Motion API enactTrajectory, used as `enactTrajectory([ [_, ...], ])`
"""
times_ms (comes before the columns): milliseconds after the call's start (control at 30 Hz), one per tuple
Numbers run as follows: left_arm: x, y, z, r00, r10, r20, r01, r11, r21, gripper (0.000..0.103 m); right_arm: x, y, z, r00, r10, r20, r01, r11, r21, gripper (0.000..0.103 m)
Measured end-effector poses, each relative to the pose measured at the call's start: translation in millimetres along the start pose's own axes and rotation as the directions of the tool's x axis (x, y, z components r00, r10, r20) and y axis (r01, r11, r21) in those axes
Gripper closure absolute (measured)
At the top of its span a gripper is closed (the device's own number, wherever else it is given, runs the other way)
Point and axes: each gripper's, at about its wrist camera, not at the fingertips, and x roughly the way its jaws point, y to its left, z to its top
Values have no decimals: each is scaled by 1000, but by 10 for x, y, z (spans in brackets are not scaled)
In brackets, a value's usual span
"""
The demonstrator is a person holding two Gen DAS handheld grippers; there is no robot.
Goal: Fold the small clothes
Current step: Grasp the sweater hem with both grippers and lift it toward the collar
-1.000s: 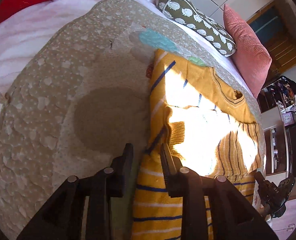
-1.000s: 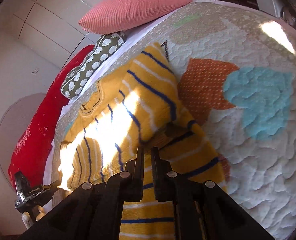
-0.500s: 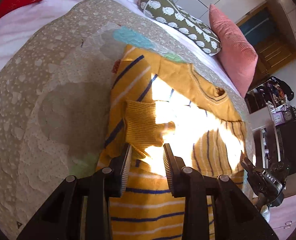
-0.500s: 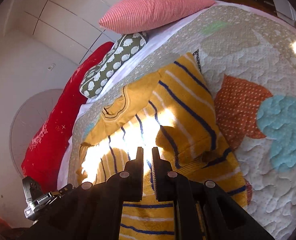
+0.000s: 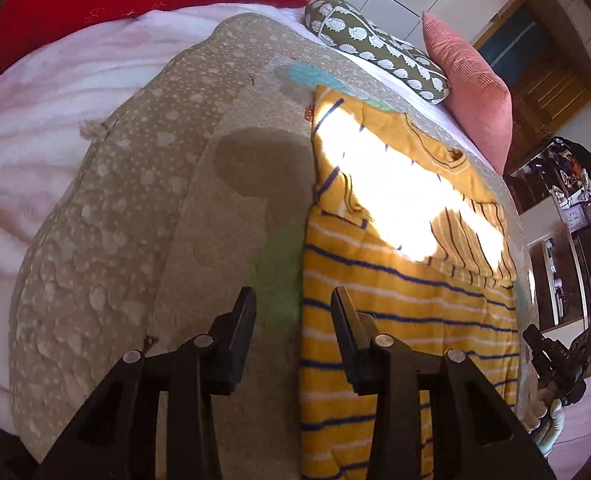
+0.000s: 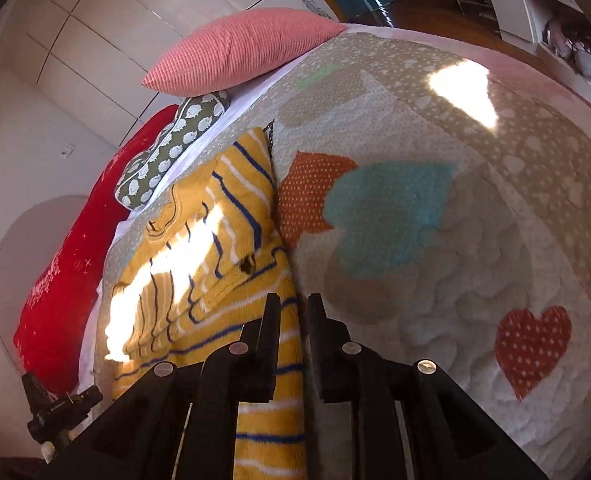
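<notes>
Both sleeves now folded in on yellow striped sweater (image 5: 395,312); left gripper (image 5: 293,308) and right gripper (image 6: 293,312) released, opening, nothing held, pulled back over quilt (image 6: 455,260).

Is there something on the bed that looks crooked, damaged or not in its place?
Nothing is damaged or spilled. The yellow striped sweater lies on the quilt with both sleeves folded in over its front; the folded cuffs look a little bunched, not flat. The dark round patch on the quilt beside it is part of the quilt's pattern, not a stain.
</notes>
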Motion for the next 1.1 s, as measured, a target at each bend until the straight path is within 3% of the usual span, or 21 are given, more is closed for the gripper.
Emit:
enactTrajectory([
  [100,-66,-117,-392,1000,13,-1,-13,1000,18,55,-270,-66,-471,1000,15,-16,-16,1000,-12,76],
  [200,-14,-228,-769,998,-5,-66,6,1000,16,55,-419,-88,-932,999,22,-50,-23,999,-24,76],
  [333,-95,-432,-1183,998,10,-61,-4,995,104,55,-659,-35,-1319,997,77,-19,-77,996,-54,70],
  [367,-97,-438,-1259,998,7,-64,0,995,103,55,-680,-37,-1367,996,91,-18,-92,994,-52,65],
  [500,-119,-473,-1433,998,24,-51,-18,993,114,55,-662,-34,-1493,993,113,-20,-113,993,-31,62],
  [633,-130,-539,-1512,998,1,-61,6,992,128,39,-649,16,-1537,992,124,-27,-125,992,-29,58],
  [800,-94,-615,-1568,998,36,-47,-29,988,153,36,-633,53,-1552,991,129,-30,-130,990,-54,56],
  [833,-90,-616,-1574,998,43,-43,-36,987,154,40,-631,59,-1556,991,132,-31,-133,989,-60,55],
  [867,-98,-615,-1583,998,58,-30,-53,985,161,61,-626,75,-1566,991,133,-33,-135,988,-72,55],
  [933,-109,-589,-1593,998,46,-30,-40,984,176,86,-606,119,-1599,990,131,-43,-135,985,-104,55],
  [1100,-172,-382,-1593,998,-49,-48,53,995,85,90,-557,226,-1652,994,98,-57,-106,981,-161,55],
])
